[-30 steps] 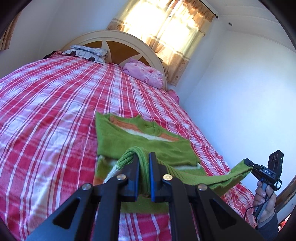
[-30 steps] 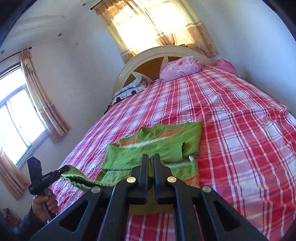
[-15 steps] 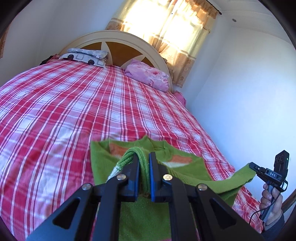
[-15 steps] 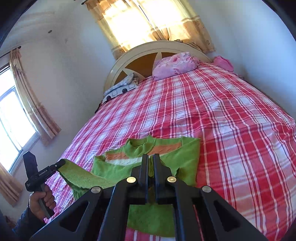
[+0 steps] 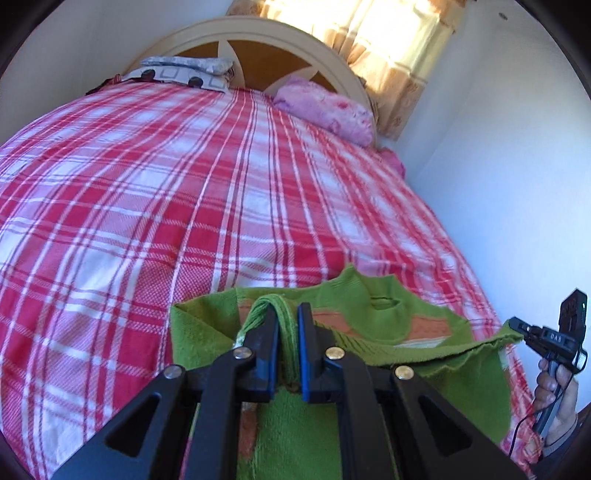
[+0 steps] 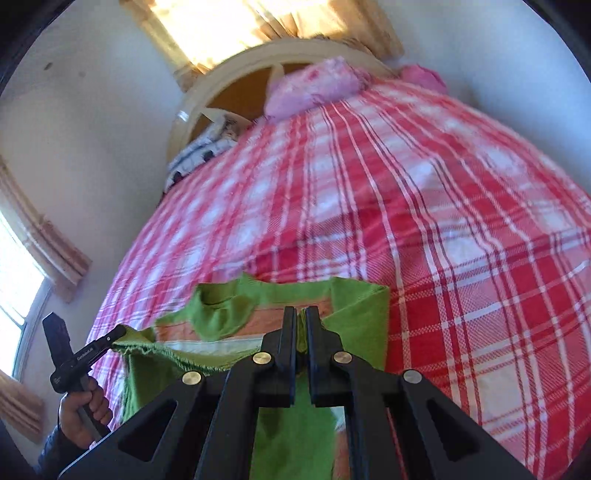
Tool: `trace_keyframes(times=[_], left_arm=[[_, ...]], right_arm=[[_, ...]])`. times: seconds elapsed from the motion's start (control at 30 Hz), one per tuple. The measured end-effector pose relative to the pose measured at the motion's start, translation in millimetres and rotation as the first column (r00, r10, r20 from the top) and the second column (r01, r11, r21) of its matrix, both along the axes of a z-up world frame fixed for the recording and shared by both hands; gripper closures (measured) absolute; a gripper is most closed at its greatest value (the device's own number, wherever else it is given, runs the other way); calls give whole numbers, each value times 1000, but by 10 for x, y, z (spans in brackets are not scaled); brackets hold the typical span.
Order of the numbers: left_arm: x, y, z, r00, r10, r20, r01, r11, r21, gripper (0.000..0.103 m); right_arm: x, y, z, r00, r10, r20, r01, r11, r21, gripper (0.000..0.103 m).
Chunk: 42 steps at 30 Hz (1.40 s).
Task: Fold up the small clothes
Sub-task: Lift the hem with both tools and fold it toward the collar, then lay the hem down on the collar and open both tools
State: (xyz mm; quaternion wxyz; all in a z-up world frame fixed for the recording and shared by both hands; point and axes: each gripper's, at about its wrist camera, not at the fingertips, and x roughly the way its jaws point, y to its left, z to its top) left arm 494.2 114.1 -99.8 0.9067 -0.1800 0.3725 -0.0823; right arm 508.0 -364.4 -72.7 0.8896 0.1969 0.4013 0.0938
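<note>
A small green knit sweater point(image 5: 373, 317) with orange and white stripes lies on the red plaid bed point(image 5: 184, 192). My left gripper point(image 5: 287, 314) is shut on one corner of its ribbed bottom hem. My right gripper point(image 6: 301, 314) is shut on the other hem corner; it also shows in the left wrist view point(image 5: 517, 326). The hem is stretched between them and held low over the sweater's collar end point(image 6: 221, 306). The left gripper also shows in the right wrist view point(image 6: 118, 332).
A pink pillow point(image 5: 325, 110) and a grey patterned pillow point(image 5: 184, 72) lie against the cream headboard point(image 5: 258, 33). A white wall point(image 5: 498, 184) runs along the bed's right side. Curtained windows point(image 6: 22, 258) stand behind and to the left.
Both grippers have carried the hem forward over the sweater toward the collar and lower. The sweater's lower half now lies folded over its upper half.
</note>
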Motion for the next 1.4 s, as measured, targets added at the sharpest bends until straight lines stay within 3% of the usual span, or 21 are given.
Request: trace_keyframes(times=[0.13, 0.2, 0.23, 0.27, 0.3, 0.37, 0.43, 0.53, 0.6, 0.63, 0.67, 0.73, 0.8, 1.03, 1.13, 1.17, 1.2, 1.23, 1.27, 1.4], left_arm=[[150, -24, -97, 1000, 19, -11, -19, 999, 46, 86], [178, 12, -97, 998, 57, -5, -56, 995, 78, 87], [180, 44, -92, 998, 64, -6, -63, 995, 73, 85], [162, 83, -90, 997, 71, -11, -70, 996, 63, 76], [122, 126, -81, 997, 79, -16, -78, 995, 60, 69], [-15, 200, -55, 995, 102, 9, -102, 992, 72, 50], [-208, 233, -42, 994, 106, 21, -108, 989, 102, 49], [-495, 197, -52, 996, 81, 42, -86, 987, 138, 49], [-576, 127, -82, 998, 54, 39, -60, 981, 186, 49], [-556, 98, -91, 998, 45, 32, -50, 978, 204, 49], [-531, 77, -91, 999, 39, 24, -43, 974, 223, 49], [-460, 86, -48, 999, 29, 21, -33, 979, 203, 47], [-316, 54, -32, 1000, -8, -9, 9, 983, 185, 36], [123, -145, -83, 996, -73, -43, 81, 972, 221, 33], [262, -314, -181, 992, -106, -70, 121, 952, 282, 34], [288, -352, -212, 990, -115, -79, 134, 945, 299, 37], [316, -388, -254, 989, -121, -90, 143, 937, 318, 46], [333, -405, -293, 986, -132, -100, 157, 934, 321, 87], [335, -403, -314, 985, -133, -110, 162, 932, 326, 98], [194, -240, -165, 997, -82, 2, 77, 949, 306, 98]], right_arm=[[339, -52, -229, 999, -48, -15, 47, 997, -62, 97], [423, -65, -258, 999, -49, -6, 48, 994, -97, 92], [433, -66, -257, 999, -46, -5, 45, 993, -107, 67], [405, -78, -246, 999, -46, 3, 46, 992, -114, 30], [334, -83, -215, 999, -39, 28, 42, 993, -114, 22], [189, -47, -161, 998, -13, 59, 22, 988, -152, 21], [-13, 6, -148, 998, 8, 63, 6, 978, -209, 21], [-305, 39, -169, 998, 43, 53, -30, 975, -219, 21], [-362, 83, -218, 997, 67, 25, -59, 972, -229, 21], [-350, 122, -237, 997, 80, 5, -76, 966, -248, 27], [-335, 145, -243, 997, 77, 1, -74, 962, -261, 44], [-261, 184, -243, 997, 71, -10, -71, 964, -256, 58], [-125, 253, -284, 996, 82, -39, -89, 966, -241, 58], [225, 463, -445, 989, 115, -97, -140, 937, -319, 58], [268, 483, -505, 985, 126, -119, -159, 926, -342, 58], [272, 487, -517, 985, 127, -121, -162, 922, -352, 61], [261, 497, -523, 985, 130, -117, -165, 914, -370, 73], [246, 510, -520, 984, 140, -112, -172, 912, -374, 99], [233, 519, -502, 984, 146, -103, -175, 910, -375, 99], [171, 520, -279, 988, 153, -8, -144, 910, -388, 100]])
